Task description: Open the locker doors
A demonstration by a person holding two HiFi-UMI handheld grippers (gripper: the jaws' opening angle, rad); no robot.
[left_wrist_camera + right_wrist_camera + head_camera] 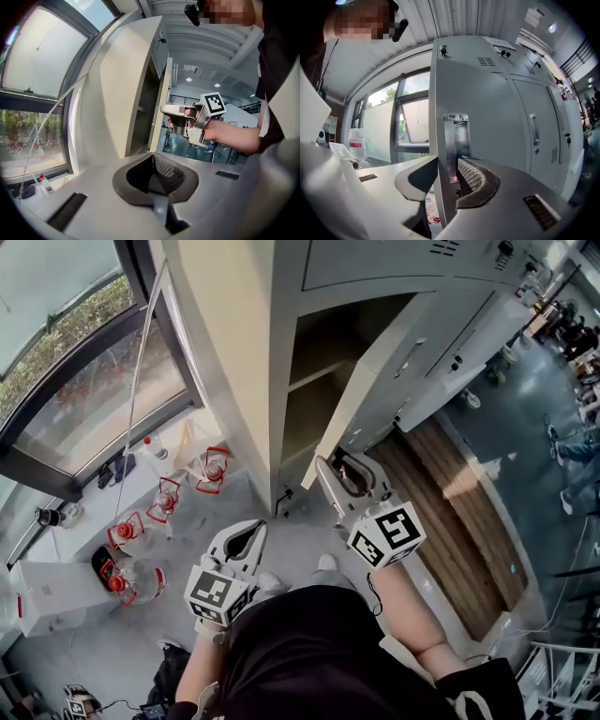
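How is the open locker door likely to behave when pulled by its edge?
The door looks like thin sheet metal: probably stiff and fairly light. Standing open, it should swing rather than slide. Its smooth painted edge may slip in the right tool.

Industrial or lab-type hall: row of grey metal lockers point(497, 108), tall glazed windows point(84, 381), glossy floor point(511, 423).

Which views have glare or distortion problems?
Left gripper view: window washed out, heavy fisheye, black corners. Right gripper view: locker door evenly lit, lines bow near the rim. Head view: sharp, bright glare patch on wooden floor.
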